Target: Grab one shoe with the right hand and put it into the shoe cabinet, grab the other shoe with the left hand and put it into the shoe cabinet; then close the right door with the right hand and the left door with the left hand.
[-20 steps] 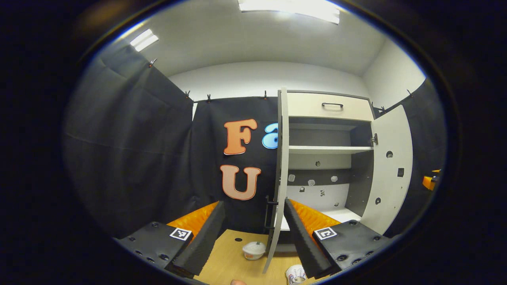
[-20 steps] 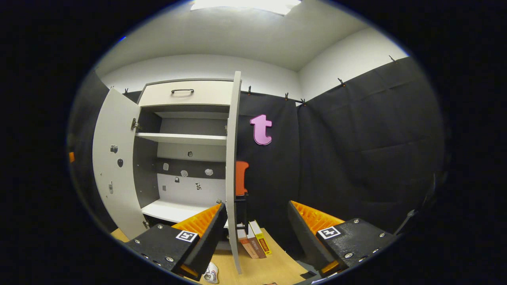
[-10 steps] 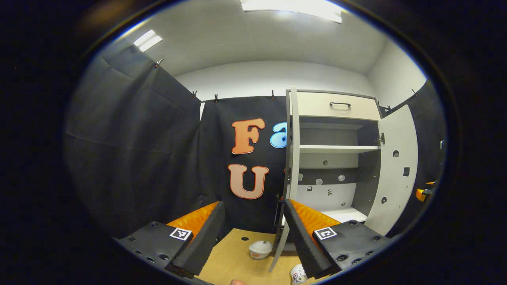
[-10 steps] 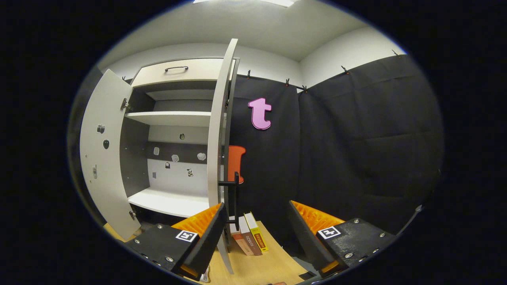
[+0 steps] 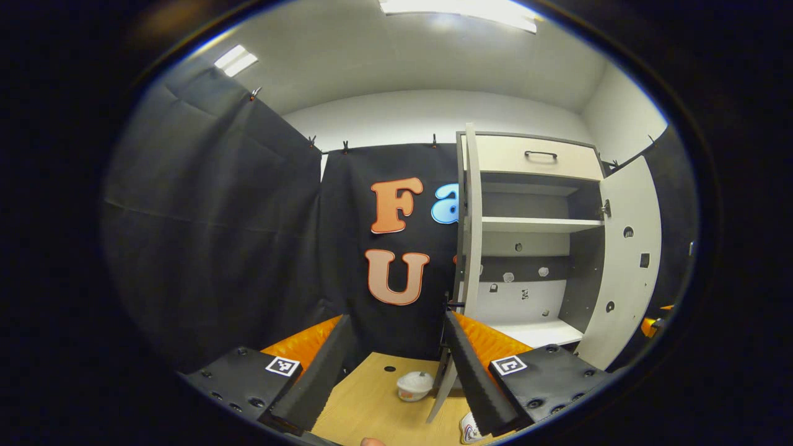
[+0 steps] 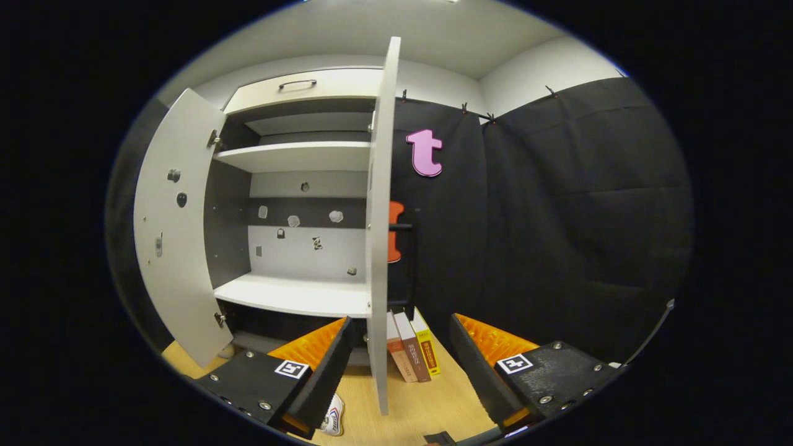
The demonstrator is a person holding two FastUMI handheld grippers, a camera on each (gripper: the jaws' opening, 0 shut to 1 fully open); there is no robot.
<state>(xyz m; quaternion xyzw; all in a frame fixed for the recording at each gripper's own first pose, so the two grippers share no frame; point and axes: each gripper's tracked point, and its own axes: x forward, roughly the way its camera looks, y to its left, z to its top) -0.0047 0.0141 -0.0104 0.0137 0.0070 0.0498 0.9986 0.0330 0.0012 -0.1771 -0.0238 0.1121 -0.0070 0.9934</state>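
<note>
The shoe cabinet (image 6: 297,186) stands with both doors swung out and bare shelves inside. In the right gripper view its right door (image 6: 380,235) is edge-on, just above the gap of my open right gripper (image 6: 401,319). A white shoe (image 6: 332,422) lies on the wooden table (image 6: 421,409) below that gripper's left finger. In the left gripper view the cabinet (image 5: 533,248) is at the right, its left door (image 5: 472,248) edge-on above the right finger of my open left gripper (image 5: 396,317). Part of a white shoe (image 5: 469,427) peeks out beside that finger. Both grippers hold nothing.
A small white bowl (image 5: 414,385) sits on the table (image 5: 372,402) in front of the left door. Three books (image 6: 412,347) lean beside the cabinet's right side. The other gripper (image 5: 650,323) shows at the far right, past the right door (image 5: 622,266).
The right gripper has moved closer to the cabinet, whose right door edge has come over the gap between its fingers. In the left gripper view the cabinet has drifted right. Both grippers stay open.
</note>
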